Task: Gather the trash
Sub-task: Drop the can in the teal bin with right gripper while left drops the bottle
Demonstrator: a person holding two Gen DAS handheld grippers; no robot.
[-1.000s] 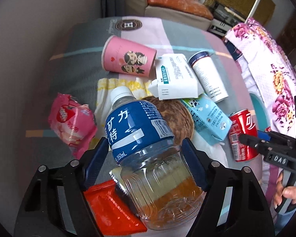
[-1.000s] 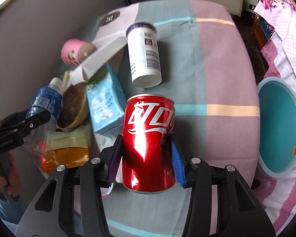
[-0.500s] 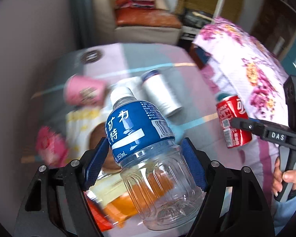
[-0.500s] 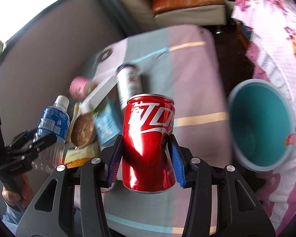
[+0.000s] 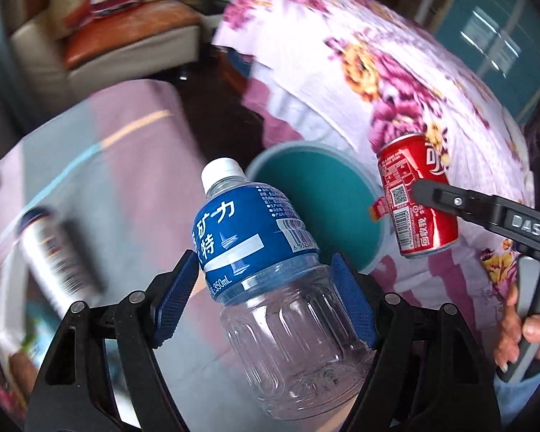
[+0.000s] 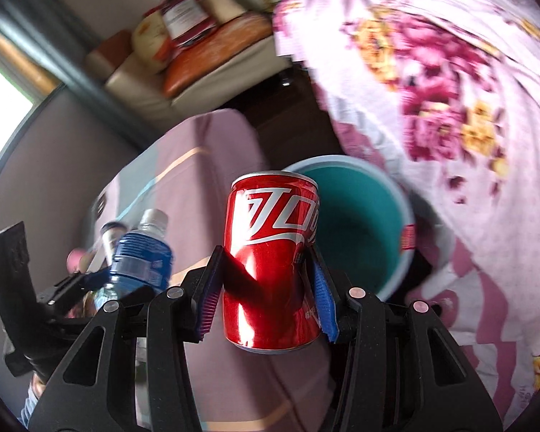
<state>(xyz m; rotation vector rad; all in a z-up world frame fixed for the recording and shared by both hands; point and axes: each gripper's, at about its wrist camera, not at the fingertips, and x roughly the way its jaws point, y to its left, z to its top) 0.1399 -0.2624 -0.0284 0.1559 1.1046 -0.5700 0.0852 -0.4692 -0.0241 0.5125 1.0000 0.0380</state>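
Striped bedspread (image 5: 133,151) has slid away; teal bin (image 5: 327,198) now at twelve o'clock, left gripper (image 5: 266,295) clamping bottle (image 5: 270,270), right gripper (image 6: 266,288) clamping can (image 6: 270,252), ready to drop

Open teal bin (image 5: 327,194) mouth unobstructed from above, nothing visible inside. Flowered bedspread (image 5: 396,82) crowding bin's right and far side, touching or just beside rim. Striped worktop (image 5: 133,165) edge close on bin's left; dark floor gap between worktop and bed at far side. Left gripper (image 5: 266,288) jaws filled by water bottle (image 5: 255,230), right gripper (image 6: 266,284) jaws filled by red can (image 6: 273,252), both in the air near bin. White canister (image 5: 54,255) lying on worktop at left, well apart from bin.
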